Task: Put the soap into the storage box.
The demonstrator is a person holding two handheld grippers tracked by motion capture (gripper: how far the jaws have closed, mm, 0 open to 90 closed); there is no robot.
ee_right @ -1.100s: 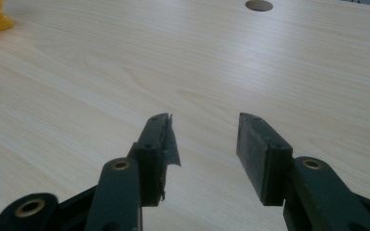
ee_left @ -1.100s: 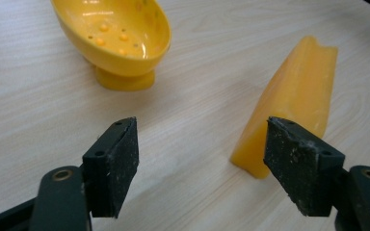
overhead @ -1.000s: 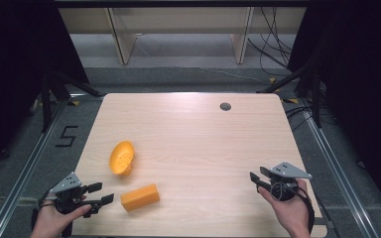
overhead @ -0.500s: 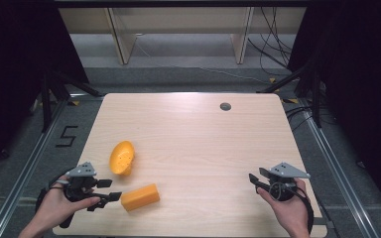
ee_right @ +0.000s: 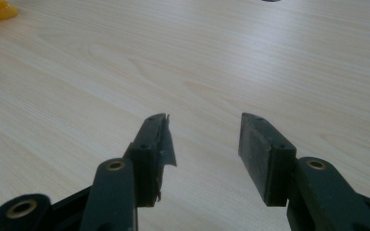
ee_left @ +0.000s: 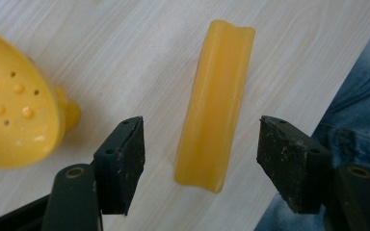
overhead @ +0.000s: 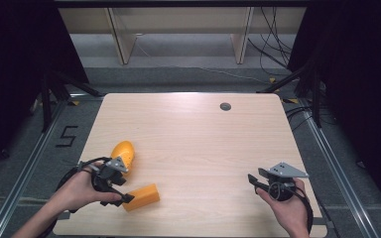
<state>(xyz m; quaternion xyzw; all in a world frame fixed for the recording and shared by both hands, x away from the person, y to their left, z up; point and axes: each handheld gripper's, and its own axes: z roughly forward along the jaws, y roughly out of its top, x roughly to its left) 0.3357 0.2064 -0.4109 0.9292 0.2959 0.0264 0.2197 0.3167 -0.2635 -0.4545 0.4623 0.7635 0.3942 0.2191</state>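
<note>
- Step: left gripper [ee_left: 200, 159] poised over orange block [ee_left: 217, 101], jaws wide, pads clear of both sides; its jaws have just been reopening slightly.
- Next: lower, then close across the narrow width.
- Block: 1 long, waxy, grooved bar, near-left on table [overhead: 203, 139], beside yellow perforated piece [overhead: 123, 151].
- Right gripper [ee_right: 202, 149]: open, empty.

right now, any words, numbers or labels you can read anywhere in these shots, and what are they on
"5": a dark digit marked on the grey floor, left of the table in the high view.
Nothing else is readable: the yellow bar, the yellow perforated piece and both grippers carry no visible text.
</note>
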